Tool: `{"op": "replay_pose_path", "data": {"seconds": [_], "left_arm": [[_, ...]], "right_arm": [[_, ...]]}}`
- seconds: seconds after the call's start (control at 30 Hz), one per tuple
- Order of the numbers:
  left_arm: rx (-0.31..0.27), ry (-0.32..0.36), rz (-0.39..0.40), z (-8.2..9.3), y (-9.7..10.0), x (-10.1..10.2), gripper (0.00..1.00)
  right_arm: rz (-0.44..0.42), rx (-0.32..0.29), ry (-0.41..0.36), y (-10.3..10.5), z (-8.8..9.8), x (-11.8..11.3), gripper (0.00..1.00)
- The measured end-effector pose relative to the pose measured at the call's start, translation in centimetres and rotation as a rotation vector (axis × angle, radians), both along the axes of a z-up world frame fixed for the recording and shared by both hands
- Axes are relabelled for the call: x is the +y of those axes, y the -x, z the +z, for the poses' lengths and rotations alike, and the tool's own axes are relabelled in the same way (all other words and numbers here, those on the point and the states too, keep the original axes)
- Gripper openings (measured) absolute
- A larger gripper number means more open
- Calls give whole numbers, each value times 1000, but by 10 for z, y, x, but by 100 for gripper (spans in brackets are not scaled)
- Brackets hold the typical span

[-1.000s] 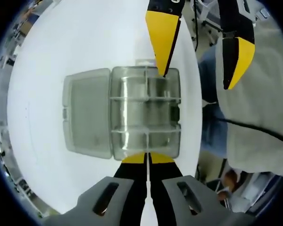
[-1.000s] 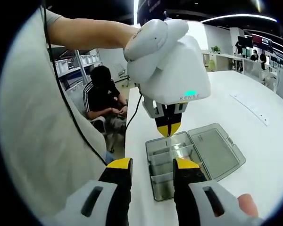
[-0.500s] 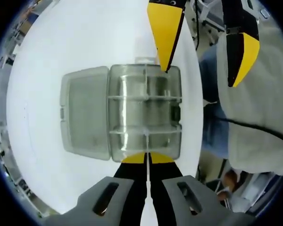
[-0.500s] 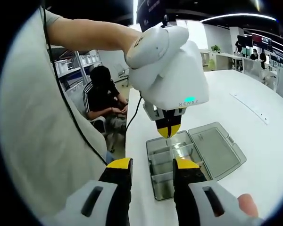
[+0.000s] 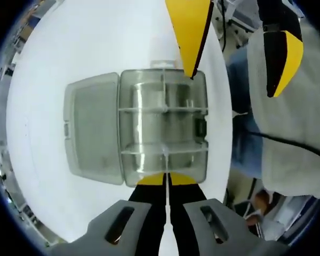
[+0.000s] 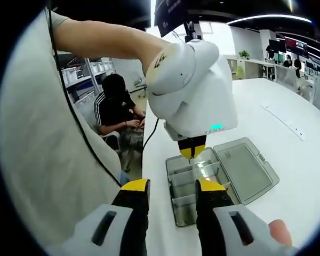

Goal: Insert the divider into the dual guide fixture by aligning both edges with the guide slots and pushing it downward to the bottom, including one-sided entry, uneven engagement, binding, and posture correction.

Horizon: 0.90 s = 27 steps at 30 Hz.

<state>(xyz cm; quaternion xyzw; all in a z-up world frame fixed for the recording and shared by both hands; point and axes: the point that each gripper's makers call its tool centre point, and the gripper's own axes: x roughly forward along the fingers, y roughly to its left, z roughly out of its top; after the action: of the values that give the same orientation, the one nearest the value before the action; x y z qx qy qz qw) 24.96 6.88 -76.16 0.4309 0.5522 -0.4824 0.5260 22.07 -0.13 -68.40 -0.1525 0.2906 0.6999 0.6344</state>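
Fingers of the left gripper (image 5: 166, 178) are pinched together on the thin clear divider (image 5: 164, 154), which stands in the fixture (image 5: 164, 128), a clear compartment box with its lid (image 5: 90, 130) folded open on the white counter (image 5: 85, 48) near its edge. Right gripper (image 6: 169, 186) fingers are spread apart, holding nothing, above the box's other end.

The right gripper (image 6: 170, 193) rises from the bottom of its view, its yellow-tipped fingers (image 6: 135, 188) parted above the near end of a clear compartment box (image 6: 194, 186) on the white table (image 6: 288, 138). The box's lid (image 6: 245, 170) lies open flat to the right. The left gripper (image 6: 192, 152), in a white housing, points down at the box's far end, fingers together.
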Motion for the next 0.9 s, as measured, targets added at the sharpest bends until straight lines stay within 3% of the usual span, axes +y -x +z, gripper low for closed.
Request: {"op": "replay_pose_path", "data": {"seconds": [0.9], "left_arm": [[-3, 2, 55, -16, 1, 1, 0]], "right_arm": [[-8, 0, 0, -3, 1, -3, 30]]}}
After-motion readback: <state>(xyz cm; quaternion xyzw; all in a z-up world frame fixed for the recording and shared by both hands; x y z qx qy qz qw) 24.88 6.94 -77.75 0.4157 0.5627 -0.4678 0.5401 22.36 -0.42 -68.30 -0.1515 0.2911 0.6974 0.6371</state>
